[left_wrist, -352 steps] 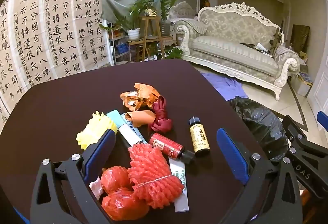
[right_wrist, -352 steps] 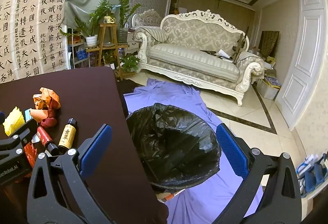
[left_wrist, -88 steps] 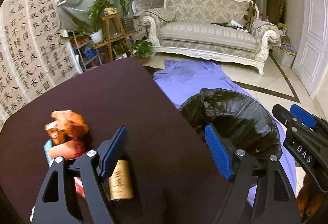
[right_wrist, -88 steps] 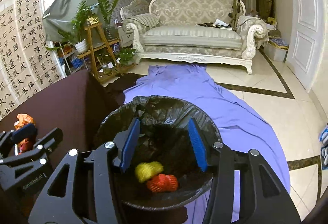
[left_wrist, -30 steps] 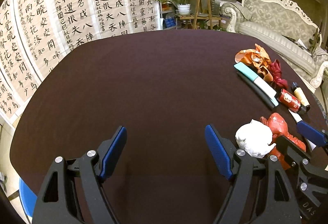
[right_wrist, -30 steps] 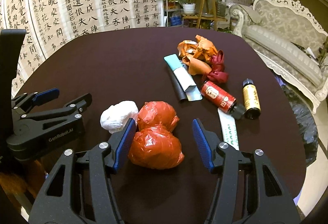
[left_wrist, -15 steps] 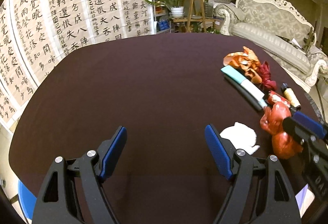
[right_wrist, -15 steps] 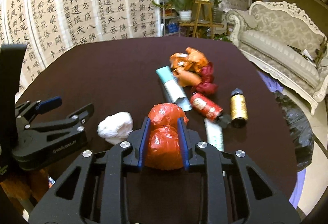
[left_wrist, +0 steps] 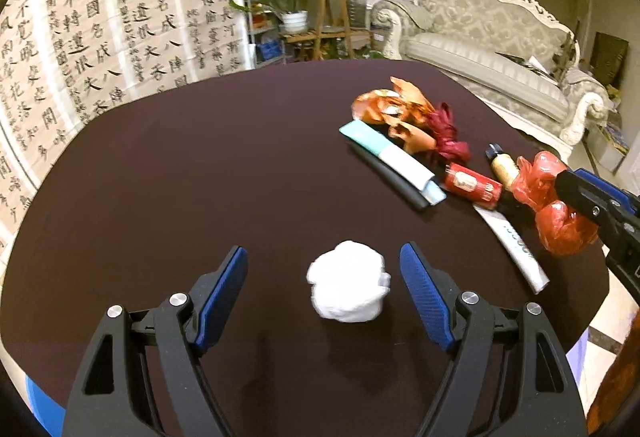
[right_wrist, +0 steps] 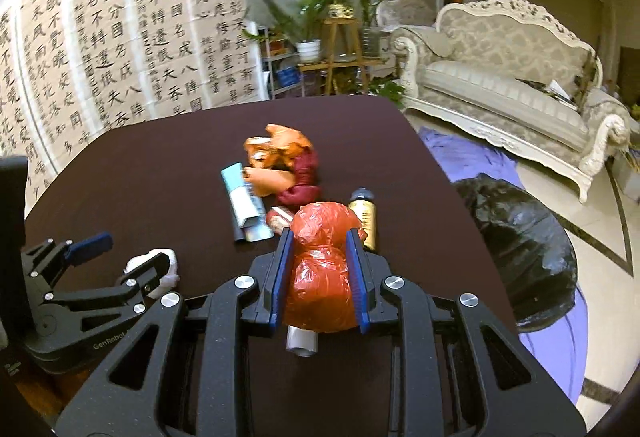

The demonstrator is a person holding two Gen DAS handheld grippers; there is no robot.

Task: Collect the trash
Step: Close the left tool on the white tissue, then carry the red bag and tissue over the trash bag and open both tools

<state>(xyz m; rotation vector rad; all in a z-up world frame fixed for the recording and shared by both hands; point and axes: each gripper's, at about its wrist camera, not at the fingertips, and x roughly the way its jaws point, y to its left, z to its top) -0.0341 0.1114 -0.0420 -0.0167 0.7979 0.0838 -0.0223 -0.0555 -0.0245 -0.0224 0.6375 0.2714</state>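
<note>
Crinkled red plastic bag [right_wrist: 320, 269], pinched

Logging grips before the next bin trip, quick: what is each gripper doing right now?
Left gripper: open, white paper wad between its fingers, not gripped.
Right gripper: shut on the red plastic bag.

"GenRobot" stands in pale letters on the black body of the left gripper [right_wrist: 106, 255], left of the right gripper's fingers, and large brush-written Chinese characters cover the wall scrolls [right_wrist: 120, 37] beyond them.
</note>
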